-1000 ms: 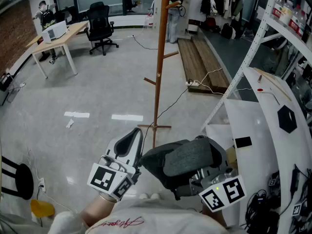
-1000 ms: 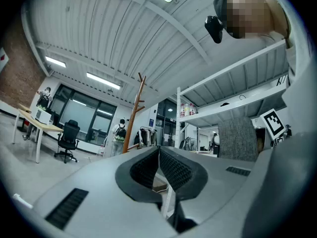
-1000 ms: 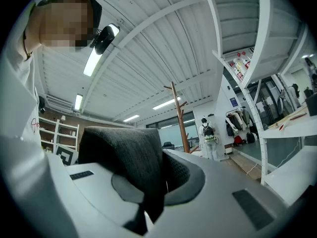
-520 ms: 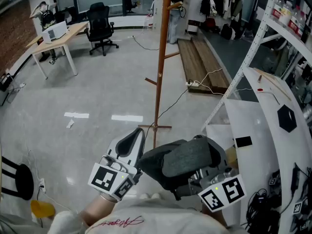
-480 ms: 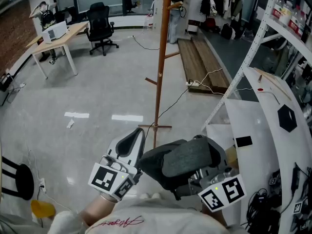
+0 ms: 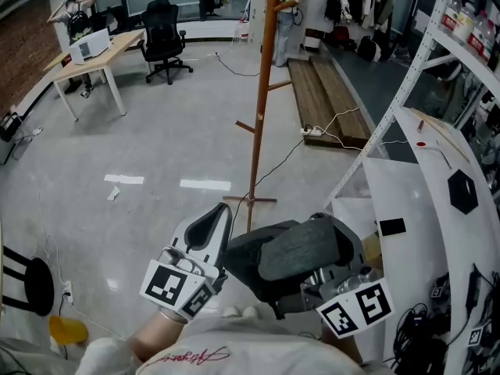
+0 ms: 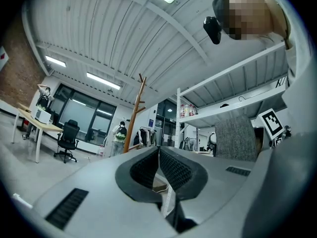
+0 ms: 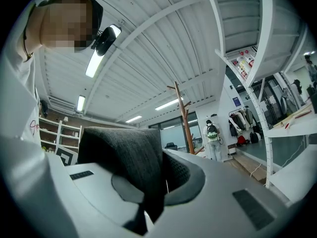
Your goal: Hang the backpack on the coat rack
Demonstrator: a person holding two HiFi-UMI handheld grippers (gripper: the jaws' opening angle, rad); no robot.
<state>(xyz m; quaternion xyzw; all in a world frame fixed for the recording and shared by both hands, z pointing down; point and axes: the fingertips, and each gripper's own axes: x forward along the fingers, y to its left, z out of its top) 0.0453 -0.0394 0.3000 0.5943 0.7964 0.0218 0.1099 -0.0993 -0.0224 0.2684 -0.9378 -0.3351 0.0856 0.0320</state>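
The backpack (image 6: 295, 258), dark grey fabric, hangs in front of my body between the two grippers. My right gripper (image 8: 161, 155) is shut on a fold of its grey fabric (image 8: 124, 152); in the head view only its marker cube (image 6: 355, 309) shows, under the bag. My left gripper (image 6: 212, 223) points forward just left of the bag. Its ribbed pads (image 7: 173, 170) meet at the tips, and I see nothing between them. The coat rack (image 6: 261, 92), a tall wooden pole with short pegs, stands on the floor straight ahead, well beyond both grippers.
A white curved table (image 6: 422, 201) and metal shelving (image 6: 437, 30) close off the right side. Cables (image 6: 312, 135) run over the floor by the rack's base and a wooden platform (image 6: 320, 92). A desk (image 6: 94, 57) and office chair (image 6: 164, 33) stand far left, a black stool (image 6: 23, 287) near left.
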